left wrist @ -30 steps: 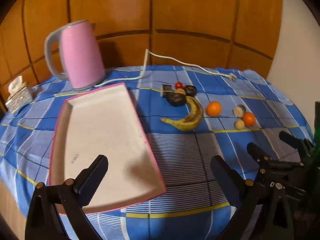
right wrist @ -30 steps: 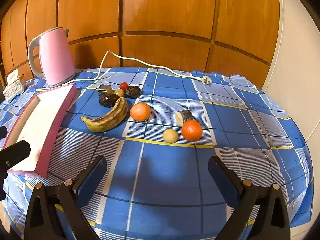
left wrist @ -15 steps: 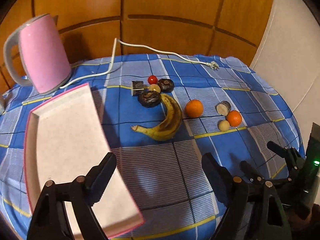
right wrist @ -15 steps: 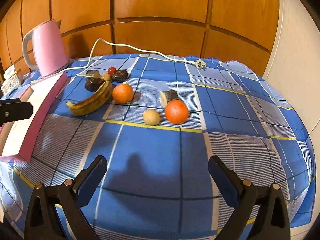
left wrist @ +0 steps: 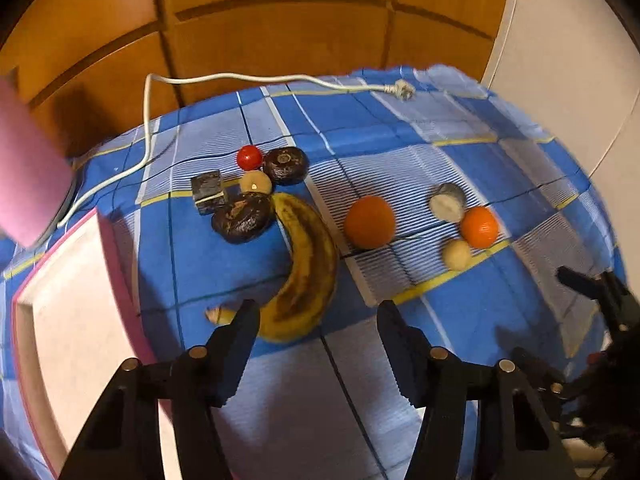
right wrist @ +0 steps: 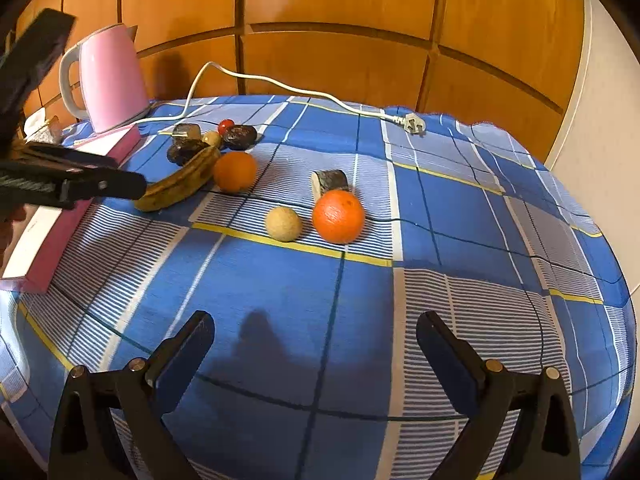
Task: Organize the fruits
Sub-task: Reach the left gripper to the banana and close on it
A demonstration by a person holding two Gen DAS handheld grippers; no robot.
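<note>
Mostly curved speckled banana [left wrist: 304, 264], round glossy oranges [right wrist: 338, 216], checked cloth [right wrist: 460, 208]

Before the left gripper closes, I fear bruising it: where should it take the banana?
Across the thick middle of the banana, coming from above. It lies flat and curved, its stem toward the tray, and a dark fruit crowds its far end.

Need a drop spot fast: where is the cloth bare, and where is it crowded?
Bare: the near cloth before the right gripper, and the tray interior. Crowded: around the banana, the dark fruits behind it, and the oranges.
</note>
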